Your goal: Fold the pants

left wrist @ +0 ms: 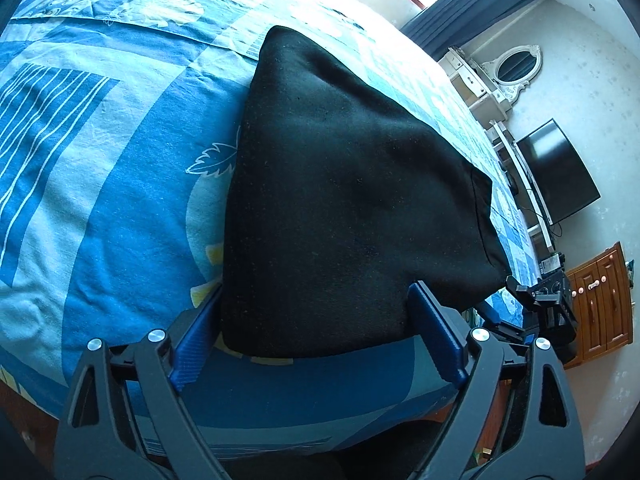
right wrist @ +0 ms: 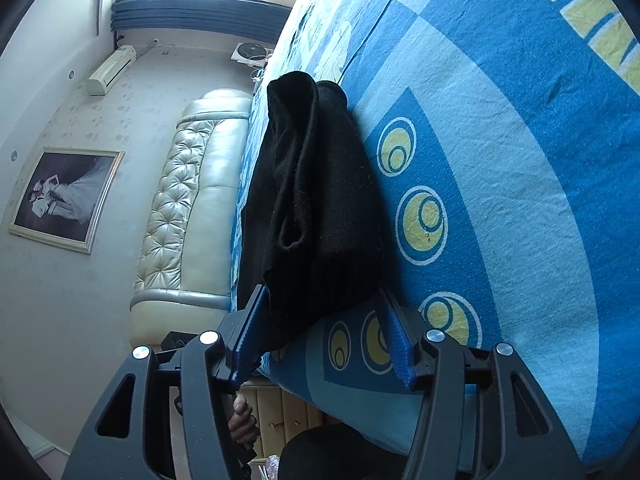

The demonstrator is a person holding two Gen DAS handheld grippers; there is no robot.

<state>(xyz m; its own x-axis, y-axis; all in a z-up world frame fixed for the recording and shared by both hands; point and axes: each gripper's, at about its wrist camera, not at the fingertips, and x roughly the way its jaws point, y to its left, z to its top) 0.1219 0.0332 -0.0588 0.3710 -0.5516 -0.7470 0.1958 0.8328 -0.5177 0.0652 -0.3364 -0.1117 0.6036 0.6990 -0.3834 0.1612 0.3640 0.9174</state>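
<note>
The black pants (left wrist: 344,200) lie folded into a thick bundle on the blue patterned bed sheet (left wrist: 100,184). My left gripper (left wrist: 316,300) is open, its blue fingers (left wrist: 196,344) straddling the near end of the bundle. In the right wrist view the same pants (right wrist: 320,208) show as stacked layers with a hem opening. My right gripper (right wrist: 320,308) is open too, its fingers (right wrist: 396,340) on either side of the bundle's near edge. The right gripper also shows in the left wrist view (left wrist: 536,300) at the pants' right corner.
The bed edge runs just below both grippers. A cream padded headboard (right wrist: 188,208) and a framed photo (right wrist: 64,196) lie beyond the pants. A television (left wrist: 560,172), white shelf and wooden cabinet (left wrist: 600,300) stand by the far wall.
</note>
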